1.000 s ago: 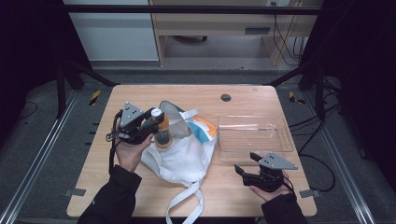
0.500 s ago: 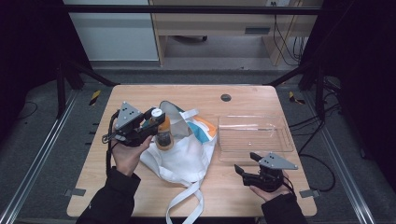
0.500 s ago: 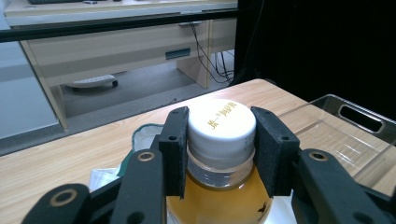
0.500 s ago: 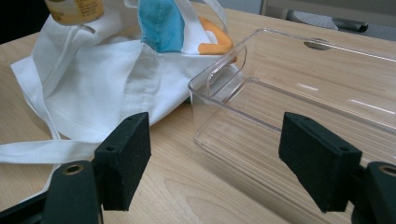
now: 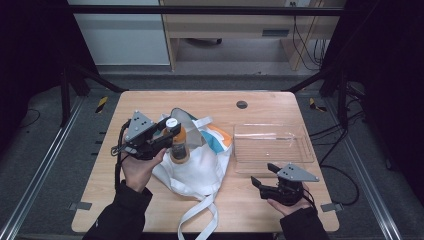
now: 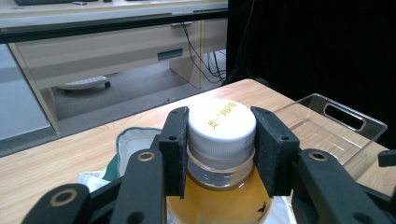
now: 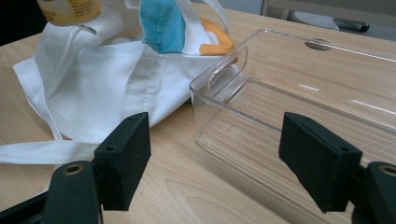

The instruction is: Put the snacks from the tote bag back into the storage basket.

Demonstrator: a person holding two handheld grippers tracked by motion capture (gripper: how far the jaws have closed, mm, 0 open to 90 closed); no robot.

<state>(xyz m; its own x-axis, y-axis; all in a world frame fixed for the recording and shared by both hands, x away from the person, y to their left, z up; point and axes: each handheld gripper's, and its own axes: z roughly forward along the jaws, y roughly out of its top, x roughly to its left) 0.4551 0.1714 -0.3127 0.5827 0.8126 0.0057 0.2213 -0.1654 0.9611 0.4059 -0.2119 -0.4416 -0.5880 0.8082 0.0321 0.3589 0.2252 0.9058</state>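
A bottle (image 5: pixel 177 146) of amber liquid with a white cap (image 6: pixel 223 122) stands upright over the white tote bag (image 5: pixel 197 167). My left gripper (image 5: pixel 169 128) is shut on its neck and cap, and both pads (image 6: pixel 175 149) press the cap's sides. The bottle's base (image 7: pixel 70 10) shows just above the bag's cloth (image 7: pixel 107 79). My right gripper (image 5: pixel 262 174) is open at the front right of the table. In its own view the right gripper (image 7: pixel 222 161) points at the near left corner of a clear plastic tray (image 7: pixel 219 70).
The clear tray (image 5: pixel 274 126) lies right of the bag, with nothing in it, and its handle cut-out (image 6: pixel 343 116) faces away. The bag's straps (image 5: pixel 197 217) trail toward the front edge. A round cable hole (image 5: pixel 242 104) sits near the table's far edge.
The left gripper with the bottle has shifted only slightly over the bag. The right gripper has stayed where it was.
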